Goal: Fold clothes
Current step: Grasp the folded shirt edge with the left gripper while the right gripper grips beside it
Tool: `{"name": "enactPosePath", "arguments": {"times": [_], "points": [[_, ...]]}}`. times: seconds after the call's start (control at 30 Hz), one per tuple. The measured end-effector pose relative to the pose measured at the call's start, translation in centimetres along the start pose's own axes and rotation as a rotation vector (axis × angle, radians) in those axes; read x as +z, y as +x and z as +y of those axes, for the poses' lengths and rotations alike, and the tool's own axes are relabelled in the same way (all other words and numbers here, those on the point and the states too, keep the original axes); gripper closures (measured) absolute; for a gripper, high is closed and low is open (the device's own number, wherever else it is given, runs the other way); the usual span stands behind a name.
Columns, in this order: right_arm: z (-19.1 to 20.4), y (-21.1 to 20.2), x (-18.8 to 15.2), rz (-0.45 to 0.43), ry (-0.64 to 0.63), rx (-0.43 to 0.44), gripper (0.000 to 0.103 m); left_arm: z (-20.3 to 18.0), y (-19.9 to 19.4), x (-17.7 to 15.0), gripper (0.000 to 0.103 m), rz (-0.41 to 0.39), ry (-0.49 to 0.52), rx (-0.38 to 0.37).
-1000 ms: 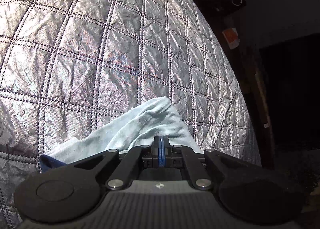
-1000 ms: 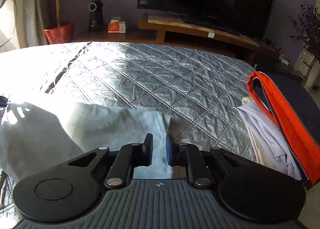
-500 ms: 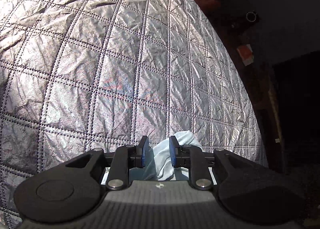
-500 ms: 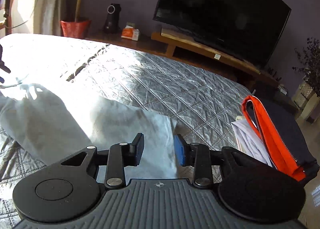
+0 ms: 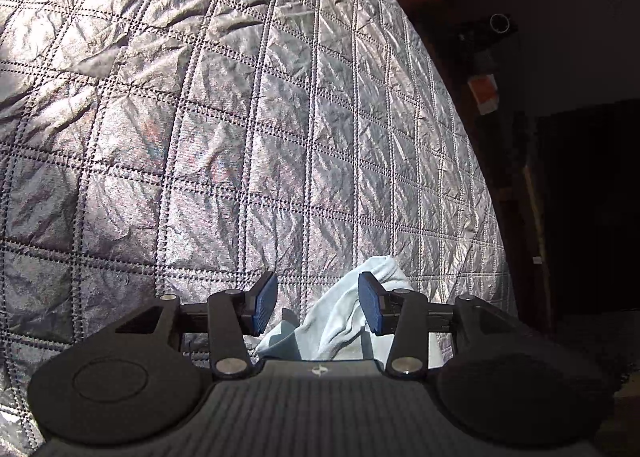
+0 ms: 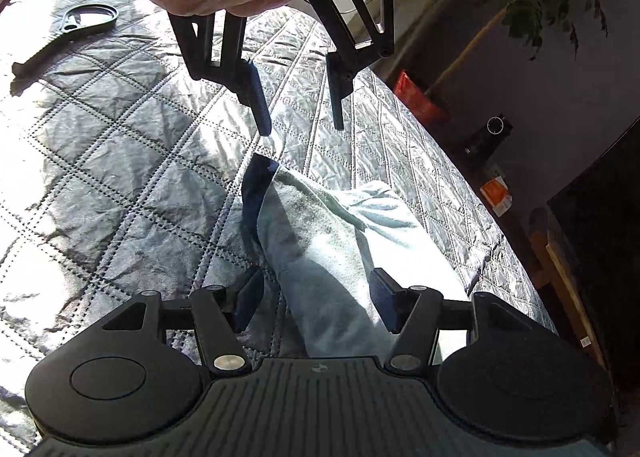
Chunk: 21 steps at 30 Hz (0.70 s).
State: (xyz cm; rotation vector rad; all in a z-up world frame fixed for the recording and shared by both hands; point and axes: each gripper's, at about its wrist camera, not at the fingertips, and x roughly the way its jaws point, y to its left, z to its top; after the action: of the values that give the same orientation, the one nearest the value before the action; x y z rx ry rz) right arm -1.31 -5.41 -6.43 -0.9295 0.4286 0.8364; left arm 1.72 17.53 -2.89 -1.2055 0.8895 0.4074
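Both grippers have just been opening. The left gripper (image 5: 318,303) is spread, and the pale blue garment (image 6: 340,241) lies loose on the bed (image 5: 240,117) just beneath it; the right gripper (image 6: 316,297) is spread above the garment's near end, apparently clear. Before regrasping, the rumpled upper layer should be flattened.

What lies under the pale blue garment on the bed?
The pale blue garment rests on the silver quilted bedspread. A dark navy layer shows beneath its near-left edge. How far that layer runs underneath is hidden by the pale cloth.
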Motion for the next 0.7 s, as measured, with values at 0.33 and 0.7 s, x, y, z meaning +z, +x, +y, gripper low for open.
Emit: {"name": "enactPosePath", "arguments": {"times": [0.33,0.7], "points": [[-2.3,0.5,0.8,0.008,0.091,0.015,0.089,0.5,0.0,-2.3,0.053,0.12,0.021,-0.033],[-4.1,-1.0,0.5,-0.043,0.225,0.081,0.089,-0.2,2.9,-4.8,0.048,0.148,-0.091,-0.097]]}}
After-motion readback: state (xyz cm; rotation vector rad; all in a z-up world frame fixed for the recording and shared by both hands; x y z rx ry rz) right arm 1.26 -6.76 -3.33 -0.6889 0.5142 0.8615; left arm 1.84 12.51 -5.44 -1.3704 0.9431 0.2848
